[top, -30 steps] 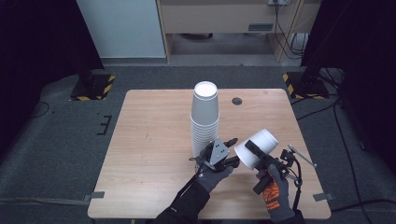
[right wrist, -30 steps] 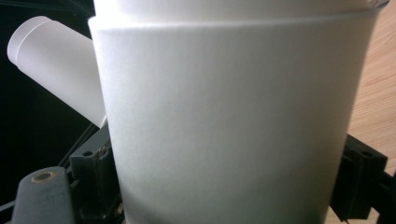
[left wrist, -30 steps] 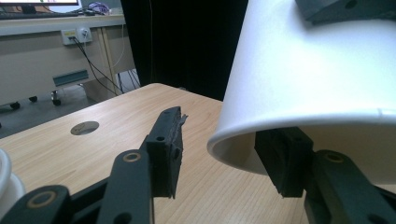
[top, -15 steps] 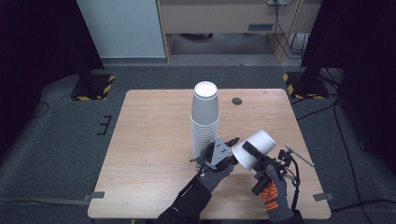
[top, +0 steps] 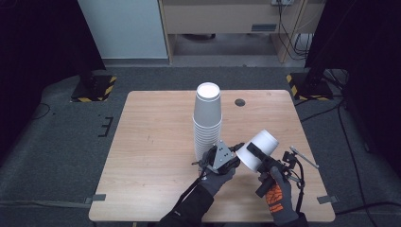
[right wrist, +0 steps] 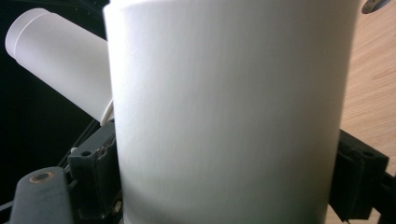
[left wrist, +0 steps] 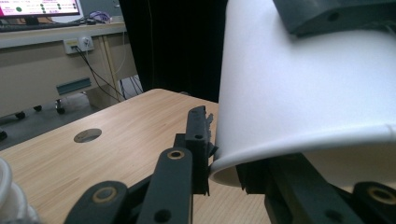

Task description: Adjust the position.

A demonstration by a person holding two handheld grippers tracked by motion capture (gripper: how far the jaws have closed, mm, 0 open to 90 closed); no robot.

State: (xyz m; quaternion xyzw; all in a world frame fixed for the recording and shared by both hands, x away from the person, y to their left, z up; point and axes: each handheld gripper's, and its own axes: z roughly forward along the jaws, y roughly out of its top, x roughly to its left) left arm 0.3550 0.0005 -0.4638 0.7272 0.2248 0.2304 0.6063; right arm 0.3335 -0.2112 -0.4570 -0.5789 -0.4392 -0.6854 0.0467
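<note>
A tall stack of white paper cups (top: 207, 118) stands upside down at the table's middle; it also appears in the right gripper view (right wrist: 56, 56). My right gripper (top: 256, 154) is shut on a single white cup (top: 257, 147), held tilted above the table's front right, with its pads (right wrist: 93, 163) pressing the cup's wall (right wrist: 224, 116). My left gripper (top: 237, 150) sits just right of the stack's base and reaches to this cup's open end. Its jaws have just been closing, and the cup's rim (left wrist: 229, 168) now sits pinched between its pads (left wrist: 198, 140).
The wooden table (top: 151, 142) has a round cable hole (top: 240, 102) at the back right, seen also in the left gripper view (left wrist: 87, 135). Black stands with yellow-black feet (top: 97, 87) flank the table on the grey floor. A cabinet (top: 222, 19) stands behind.
The held cup has shifted slightly left and down toward the left gripper. The left gripper's jaws have narrowed around its rim. Both hands stay in place.
</note>
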